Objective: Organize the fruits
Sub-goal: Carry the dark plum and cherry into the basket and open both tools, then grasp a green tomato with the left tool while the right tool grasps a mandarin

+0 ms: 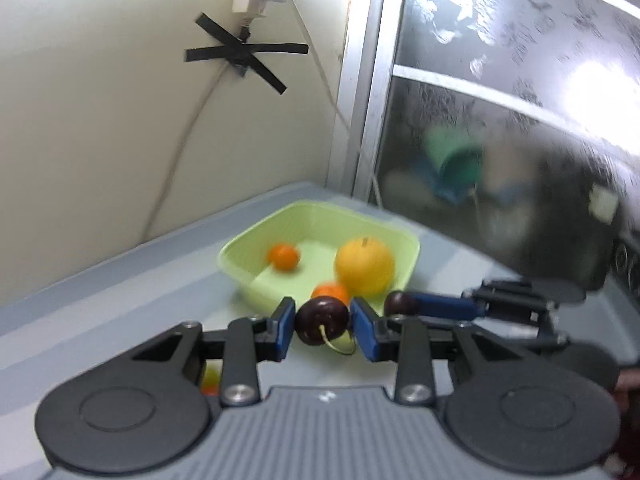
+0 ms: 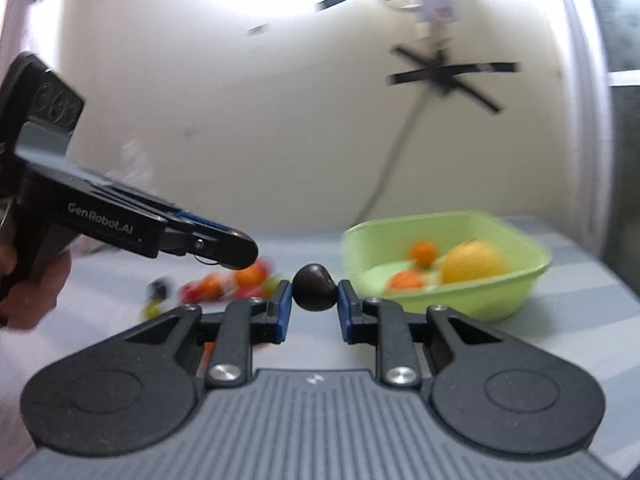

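Note:
My left gripper (image 1: 323, 326) is shut on a dark cherry with a stem (image 1: 322, 320), held above the table just short of the green tub (image 1: 256, 240). My right gripper (image 2: 311, 299) is shut on a second dark cherry (image 2: 314, 287); it shows in the left wrist view (image 1: 400, 303) to the right, beside the tub. The tub (image 2: 460, 220) holds a big yellow fruit (image 1: 365, 266) (image 2: 474, 262) and two small oranges (image 1: 284, 257) (image 1: 330, 292). The left gripper (image 2: 236, 246) shows at the left of the right wrist view.
A pile of small red, orange and green fruits (image 2: 224, 284) lies on the grey table (image 2: 580, 340) left of the tub. A cream wall with a taped cable (image 1: 244, 56) stands behind. A frosted window (image 1: 500, 100) is on the right.

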A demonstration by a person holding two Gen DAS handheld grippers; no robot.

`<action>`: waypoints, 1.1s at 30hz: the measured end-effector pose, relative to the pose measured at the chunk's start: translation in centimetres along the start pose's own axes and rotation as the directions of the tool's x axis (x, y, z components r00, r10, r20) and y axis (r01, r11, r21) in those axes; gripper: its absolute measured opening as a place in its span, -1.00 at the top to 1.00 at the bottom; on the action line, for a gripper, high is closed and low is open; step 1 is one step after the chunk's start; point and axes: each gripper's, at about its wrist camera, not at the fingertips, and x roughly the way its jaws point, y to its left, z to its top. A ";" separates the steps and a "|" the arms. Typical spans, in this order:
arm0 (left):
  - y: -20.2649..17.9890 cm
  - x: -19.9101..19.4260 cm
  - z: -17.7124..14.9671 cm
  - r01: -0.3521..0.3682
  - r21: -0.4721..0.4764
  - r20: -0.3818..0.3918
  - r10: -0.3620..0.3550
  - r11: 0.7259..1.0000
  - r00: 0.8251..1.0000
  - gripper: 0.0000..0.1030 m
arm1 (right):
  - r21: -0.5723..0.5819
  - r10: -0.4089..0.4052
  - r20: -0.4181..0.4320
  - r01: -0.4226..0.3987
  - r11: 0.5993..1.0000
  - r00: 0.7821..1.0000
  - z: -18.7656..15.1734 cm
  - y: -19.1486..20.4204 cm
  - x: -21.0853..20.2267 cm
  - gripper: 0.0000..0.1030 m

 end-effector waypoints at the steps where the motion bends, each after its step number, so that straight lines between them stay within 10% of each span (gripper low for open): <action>1: 0.2 1.5 0.8 0.011 -0.018 -0.003 -0.011 1.000 1.000 0.40 | 0.009 -0.019 0.009 0.019 1.000 1.000 0.4 -0.8 0.4 0.47; 15: 1.6 9.2 2.2 -0.025 -0.115 -0.058 0.018 0.993 0.998 0.04 | -0.014 -0.138 -0.002 0.138 0.990 0.990 0.6 -4.9 4.9 0.10; 25: 2.6 -7.8 -0.7 -0.147 -0.211 0.172 0.185 0.966 0.968 0.04 | 0.067 -0.129 0.123 0.122 0.990 0.984 0.8 -5.6 2.1 0.11; 33: 3.9 -15.7 -10.6 -0.347 -0.333 0.075 0.392 0.877 0.917 0.04 | 0.094 0.030 0.090 -0.039 0.995 0.996 0.4 -2.1 -0.6 0.11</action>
